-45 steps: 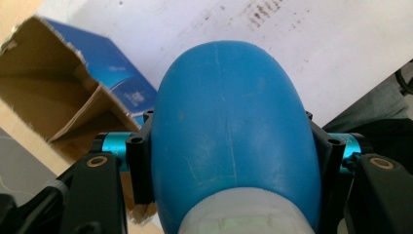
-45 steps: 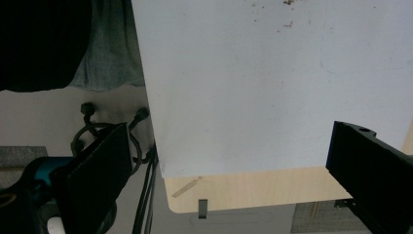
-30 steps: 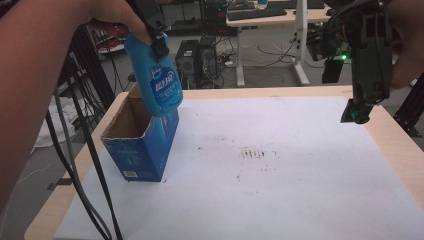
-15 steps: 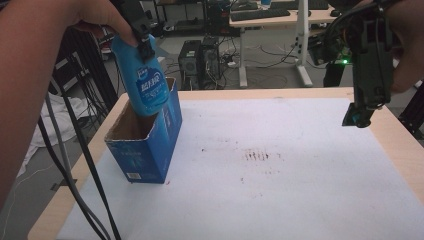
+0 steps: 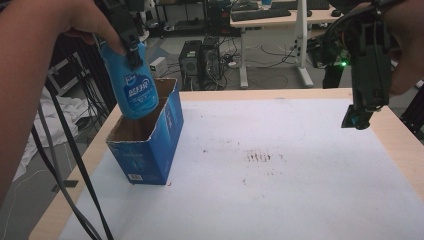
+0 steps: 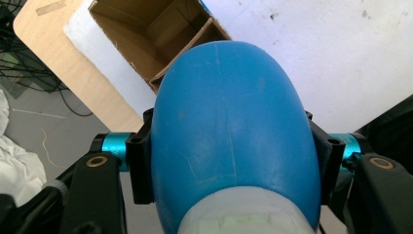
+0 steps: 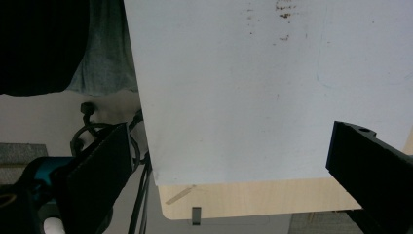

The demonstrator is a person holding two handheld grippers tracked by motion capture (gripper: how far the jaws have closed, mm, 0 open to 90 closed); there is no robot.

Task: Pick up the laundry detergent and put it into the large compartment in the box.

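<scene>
- Behind the table, with its white stained sheet, stand desks, computer towers and cables.
- Left gripper: its jaws are clamped on the sides of a blue bottle, near the bottle's upper part; the left gripper view shows the black pads pressed against both flanks of the bottle.
- The bottle hangs bottom down, slightly tilted, its base at the open top of the blue box, at the box's far end.
- The box stands upright near the table's left edge; its brown inside shows below the bottle.
- Right gripper: it hovers over the table's right side, jaws wide apart with nothing between them, well apart from the box.
</scene>
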